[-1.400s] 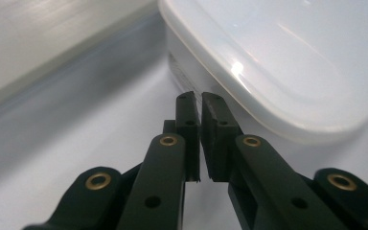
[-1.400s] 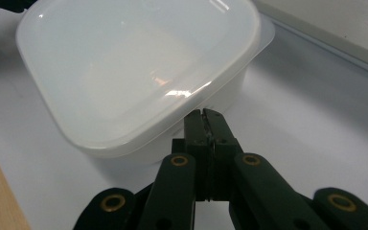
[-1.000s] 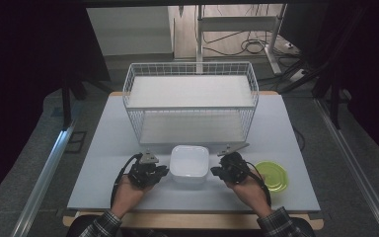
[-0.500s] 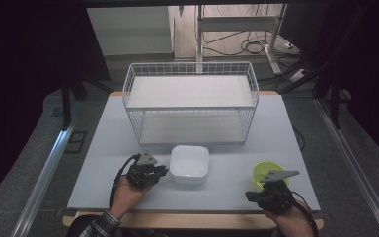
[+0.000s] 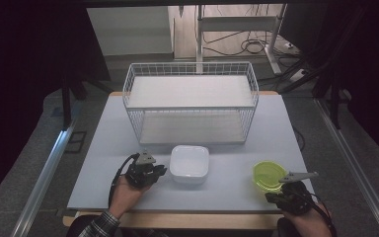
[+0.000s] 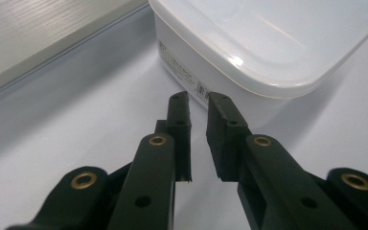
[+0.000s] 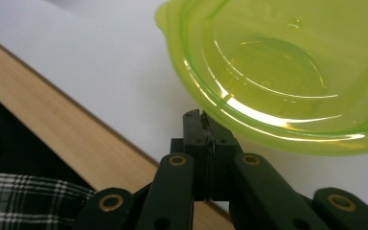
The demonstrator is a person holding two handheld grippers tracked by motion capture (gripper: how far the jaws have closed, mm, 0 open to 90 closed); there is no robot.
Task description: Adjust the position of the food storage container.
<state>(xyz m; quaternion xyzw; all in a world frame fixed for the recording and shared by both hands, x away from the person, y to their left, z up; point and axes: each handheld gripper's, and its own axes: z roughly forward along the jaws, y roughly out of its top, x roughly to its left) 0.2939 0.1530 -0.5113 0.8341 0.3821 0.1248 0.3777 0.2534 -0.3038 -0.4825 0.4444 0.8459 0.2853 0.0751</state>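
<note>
Lidded white container point(image 5: 189, 163), empty green bowl point(image 5: 268, 176), empty wire basket point(image 5: 190, 103)

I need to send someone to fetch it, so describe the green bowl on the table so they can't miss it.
Start at the white wire basket at the table's far middle, then come to the near right corner. The green bowl sits there, just ahead of the right gripper. It's translucent lime and round, unlike the square white container to its left.
</note>
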